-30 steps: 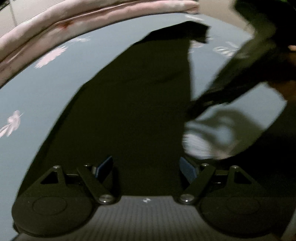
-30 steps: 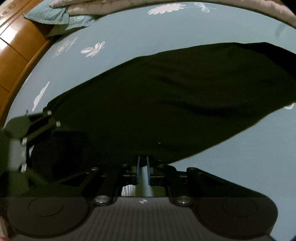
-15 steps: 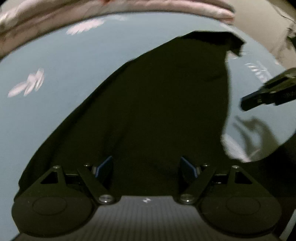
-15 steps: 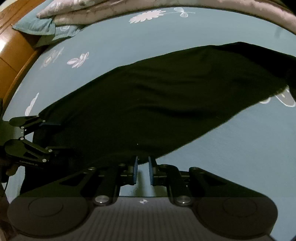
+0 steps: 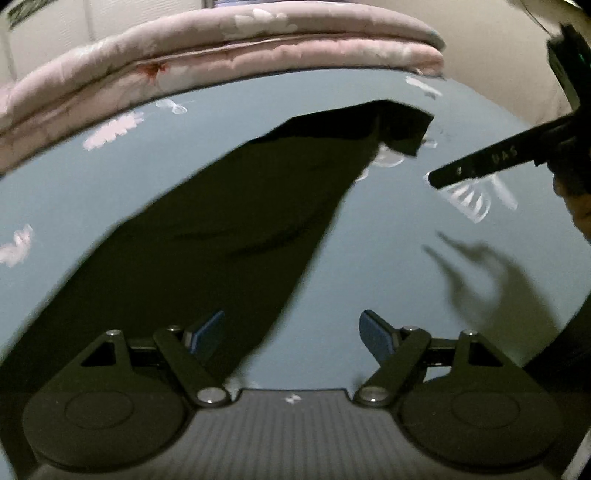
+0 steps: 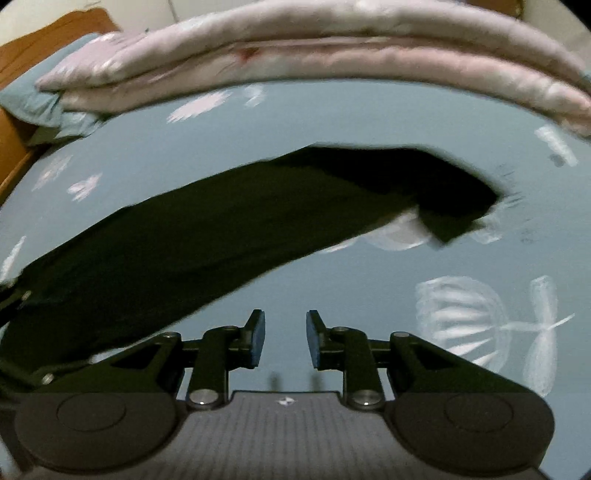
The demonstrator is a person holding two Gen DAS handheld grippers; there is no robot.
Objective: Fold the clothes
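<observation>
Both tongs hung empty: left gripper wide open, right gripper opening. Black garment lay lengthwise on the blue bedsheet, running near-left to far-right

You face a bed in a blue-grey sheet with white flower prints, a folded pink quilt along its far edge, a blue pillow, a wooden headboard far left, pale wall behind, dim light.

Dim indoor light, motion blur, fisheye-curved edges, soft shadows on sheet
</observation>
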